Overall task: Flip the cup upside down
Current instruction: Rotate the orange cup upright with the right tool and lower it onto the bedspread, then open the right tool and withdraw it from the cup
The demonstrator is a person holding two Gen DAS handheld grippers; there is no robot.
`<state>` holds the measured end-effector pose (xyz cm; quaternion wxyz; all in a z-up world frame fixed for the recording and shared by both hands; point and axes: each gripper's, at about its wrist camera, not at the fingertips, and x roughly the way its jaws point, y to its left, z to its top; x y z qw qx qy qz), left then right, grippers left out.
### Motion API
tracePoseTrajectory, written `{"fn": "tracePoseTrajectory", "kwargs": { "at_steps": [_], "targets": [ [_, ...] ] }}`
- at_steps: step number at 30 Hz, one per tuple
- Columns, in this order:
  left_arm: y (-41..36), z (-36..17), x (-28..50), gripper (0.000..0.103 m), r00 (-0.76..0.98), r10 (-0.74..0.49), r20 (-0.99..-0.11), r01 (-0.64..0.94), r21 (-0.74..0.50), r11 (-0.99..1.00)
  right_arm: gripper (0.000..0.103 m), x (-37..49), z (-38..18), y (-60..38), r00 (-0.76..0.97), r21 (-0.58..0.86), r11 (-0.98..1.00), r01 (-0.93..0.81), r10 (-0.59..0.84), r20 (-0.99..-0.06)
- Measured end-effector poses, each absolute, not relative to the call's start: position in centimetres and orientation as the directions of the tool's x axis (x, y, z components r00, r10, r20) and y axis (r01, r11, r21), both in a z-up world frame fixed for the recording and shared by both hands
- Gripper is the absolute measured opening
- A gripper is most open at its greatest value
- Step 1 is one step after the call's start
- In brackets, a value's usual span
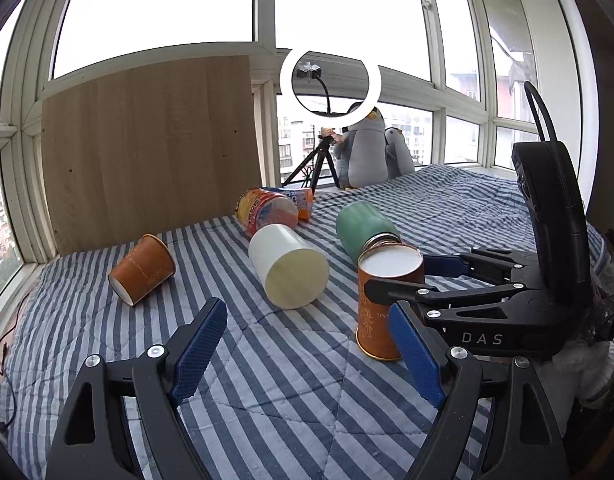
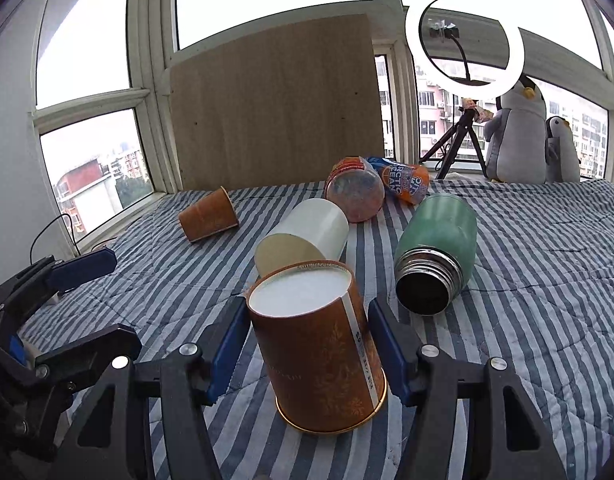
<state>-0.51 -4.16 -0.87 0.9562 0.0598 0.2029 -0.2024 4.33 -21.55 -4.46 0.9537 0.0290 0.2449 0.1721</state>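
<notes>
- The orange paper cup [image 2: 319, 348] stands upside down on the striped bed cover [image 2: 527, 300], rim on the fabric and white base facing up, leaning slightly.
- The right gripper [image 2: 309, 350] brackets this cup, one blue pad [image 2: 227, 354] on each side; the pads sit just beside the cup wall with a thin gap showing, so it is spread around the cup rather than clamped on it.
- In the left wrist view the same cup [image 1: 377, 304] shows at right with the right gripper [image 1: 417, 282] reaching in around it.
- The left gripper [image 1: 307, 354] hangs over the bed with its fingers wide apart, holding nothing, near the cup's left.
- Just behind the cup lies a white cup [image 2: 307, 236] on its side, base toward the camera.
- To the right lies a green flask [image 2: 439, 248], its open steel mouth facing forward.
- Farther back lie a colourful printed cup [image 2: 355, 190] and an orange drink can [image 2: 405, 178], touching each other.
- A second orange paper cup [image 2: 209, 216] lies on its side, well apart at left.
- Behind the bed stand a wooden board [image 2: 275, 104], a ring light [image 2: 465, 42] on a tripod, and two plush penguins [image 2: 521, 132] by the windows.
</notes>
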Motion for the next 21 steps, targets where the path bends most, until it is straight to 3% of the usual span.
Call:
{"fn": "tracePoseTrajectory", "kwargs": {
  "at_steps": [4,7,14,17,21],
  "targets": [
    [-4.2,-0.9,-0.4,0.086,0.843,-0.366,-0.394,0.404,0.014,0.915,0.063,3.5,-4.4,-21.4,0.819,0.115,0.939,-0.325,0.340,-0.462],
    [-4.1,-0.9,-0.3,0.086,0.852,-0.361,-0.378,0.390,0.001,0.921,0.076,2.5,-4.1,-21.6,0.836,0.101,0.939,-0.330,0.340,-0.430],
    [-3.0,0.3,-1.0,0.086,0.901,-0.320,-0.293,0.327,-0.025,0.945,0.079,0.0,-3.1,-22.3,0.885,0.063,0.949,-0.310,0.313,-0.344],
    [-2.4,0.9,-1.3,0.093,0.923,-0.303,-0.238,0.296,-0.065,0.953,0.080,-0.8,-2.7,-23.2,0.912,0.048,0.958,-0.282,0.283,-0.298],
    [-2.9,1.2,-2.0,0.094,0.943,-0.276,-0.184,0.269,-0.060,0.961,0.081,-2.0,-1.8,-24.7,0.957,0.021,0.980,-0.198,0.198,-0.211]
  ]
}}
